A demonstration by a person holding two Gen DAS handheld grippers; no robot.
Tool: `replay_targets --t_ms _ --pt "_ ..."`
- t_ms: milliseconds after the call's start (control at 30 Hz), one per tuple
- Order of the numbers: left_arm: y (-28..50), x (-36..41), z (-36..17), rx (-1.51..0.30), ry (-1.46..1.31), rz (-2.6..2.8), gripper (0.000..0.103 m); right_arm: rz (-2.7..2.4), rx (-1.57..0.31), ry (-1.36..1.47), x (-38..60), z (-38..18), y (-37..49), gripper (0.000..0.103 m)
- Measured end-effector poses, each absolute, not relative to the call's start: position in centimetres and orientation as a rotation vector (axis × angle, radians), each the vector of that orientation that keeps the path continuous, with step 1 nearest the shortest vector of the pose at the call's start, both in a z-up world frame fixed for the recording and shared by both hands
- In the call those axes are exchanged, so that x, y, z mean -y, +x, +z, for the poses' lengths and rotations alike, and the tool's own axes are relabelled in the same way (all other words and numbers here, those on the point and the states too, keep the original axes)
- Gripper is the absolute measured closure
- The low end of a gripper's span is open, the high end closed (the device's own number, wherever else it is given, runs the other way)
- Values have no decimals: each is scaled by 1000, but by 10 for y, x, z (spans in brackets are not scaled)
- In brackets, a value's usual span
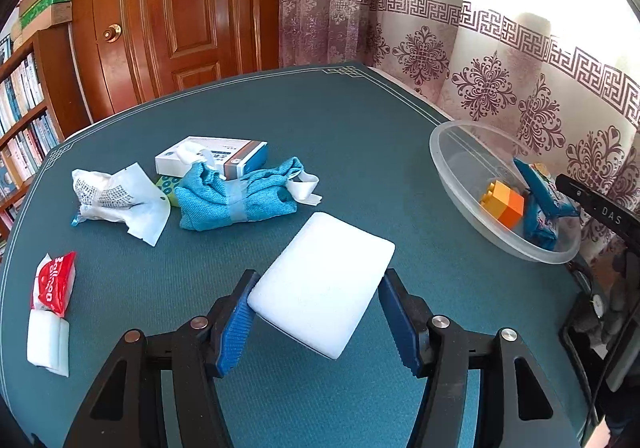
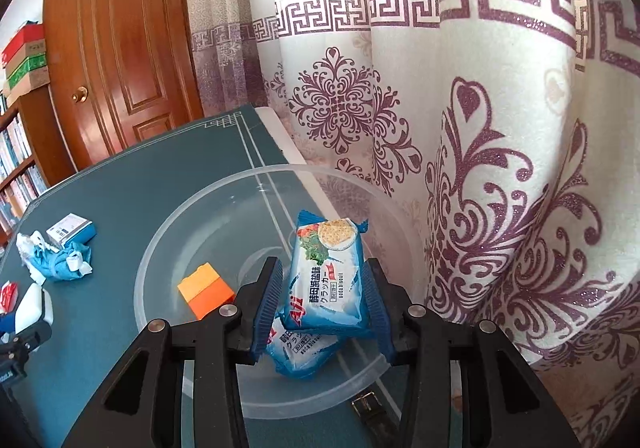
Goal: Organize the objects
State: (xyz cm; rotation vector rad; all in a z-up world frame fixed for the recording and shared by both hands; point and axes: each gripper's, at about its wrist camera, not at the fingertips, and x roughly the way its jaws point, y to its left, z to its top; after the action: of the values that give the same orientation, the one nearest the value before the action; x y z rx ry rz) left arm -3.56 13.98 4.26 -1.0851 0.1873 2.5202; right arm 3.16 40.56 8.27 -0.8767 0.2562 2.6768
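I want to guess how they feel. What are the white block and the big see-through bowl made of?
White block: probably foam sponge, with a matte, fine-grained surface and soft rounded edges. Bowl: looks like thin clear plastic, smooth and slightly frosted; the table's lines show through it.
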Motion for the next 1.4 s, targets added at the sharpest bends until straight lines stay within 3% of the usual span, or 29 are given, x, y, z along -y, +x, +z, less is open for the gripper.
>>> replay_targets --t_ms 767,1400 --pt "-29 -219 66 -318 -959 2406 39 2740 -319 -858 -402 87 53 59" --pt "-68 -280 66 -276 -957 2316 39 2735 -355 -874 -407 83 50 59"
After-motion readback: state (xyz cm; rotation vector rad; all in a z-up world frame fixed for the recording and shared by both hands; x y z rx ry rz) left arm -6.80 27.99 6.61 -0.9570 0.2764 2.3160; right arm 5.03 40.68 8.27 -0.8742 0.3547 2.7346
